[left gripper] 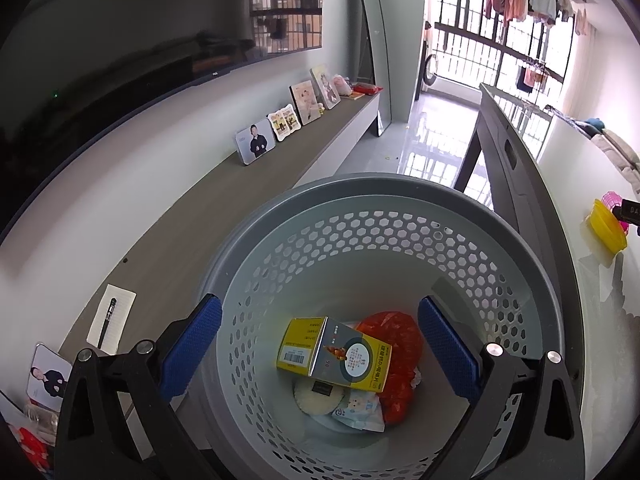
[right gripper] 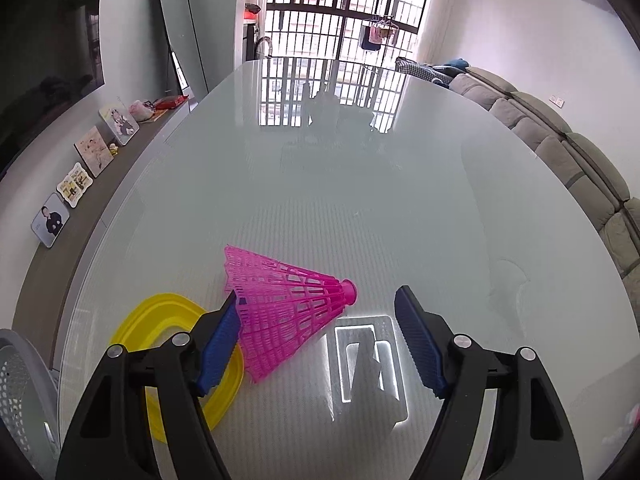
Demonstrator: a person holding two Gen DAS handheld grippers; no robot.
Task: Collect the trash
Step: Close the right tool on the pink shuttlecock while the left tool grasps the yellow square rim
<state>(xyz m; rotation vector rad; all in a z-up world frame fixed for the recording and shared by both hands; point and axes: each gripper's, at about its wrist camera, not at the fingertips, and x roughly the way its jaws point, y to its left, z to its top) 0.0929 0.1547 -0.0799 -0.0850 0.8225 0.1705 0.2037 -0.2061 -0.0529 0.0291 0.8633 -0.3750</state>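
Hovering, left tool (left gripper: 320,344): it hangs over the mouth of the grey perforated basket (left gripper: 400,236), blue pads spread wide, nothing between them.
Basket contents: a yellow box (left gripper: 334,354) lies tilted on top, a red crumpled bag (left gripper: 400,360) just beside it, with a white round lid and a pale wrapper partly hidden beneath.
Right tool (right gripper: 320,328): released, jaws apart over the glossy counter (right gripper: 360,180); no pad presses on anything.
Pink shuttlecock (right gripper: 280,304): it lies on its side on the counter, its cork end pointing into the gap between the jaws, its mesh skirt touching or just beside the left blue pad (right gripper: 218,350); which of the two I cannot tell.
Yellow lid (right gripper: 160,316): flat on the counter, beside the shuttlecock skirt and partly behind the left finger.
Basket in the right view: its rim shows at the lower left edge, beyond the counter's edge.
Shelf (left gripper: 200,208): photo frames stand along it, leaning on the wall.
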